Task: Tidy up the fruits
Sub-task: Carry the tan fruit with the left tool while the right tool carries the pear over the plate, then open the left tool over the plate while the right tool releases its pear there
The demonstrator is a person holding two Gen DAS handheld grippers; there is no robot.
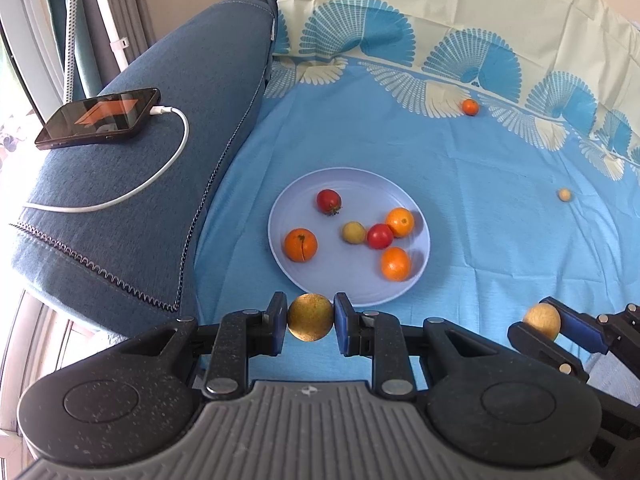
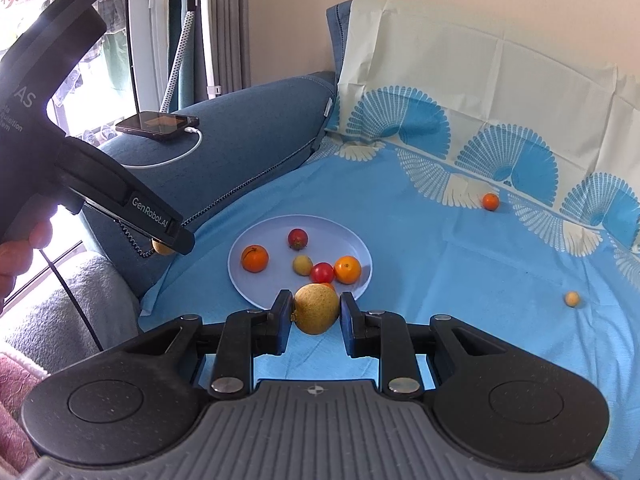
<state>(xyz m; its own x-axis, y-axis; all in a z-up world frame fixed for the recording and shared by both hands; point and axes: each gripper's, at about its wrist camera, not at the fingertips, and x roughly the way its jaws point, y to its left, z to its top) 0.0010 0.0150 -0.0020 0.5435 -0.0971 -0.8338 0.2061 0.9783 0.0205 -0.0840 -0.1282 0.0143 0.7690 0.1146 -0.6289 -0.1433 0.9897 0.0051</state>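
Fruits: left gripper (image 1: 310,323) clamps yellow fruit (image 1: 310,322), right gripper (image 2: 316,314) clamps another (image 2: 317,309), both near plate (image 1: 416,280). Risk: dropped fruit knocks plated ones, rolls off.

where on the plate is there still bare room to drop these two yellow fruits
The plate is bare along its far rim, behind the red tomato, and along its near-left rim below the orange. The right half is crowded: three fruits bunch together with another orange just below. The left claw and right claw each hold a yellow fruit.
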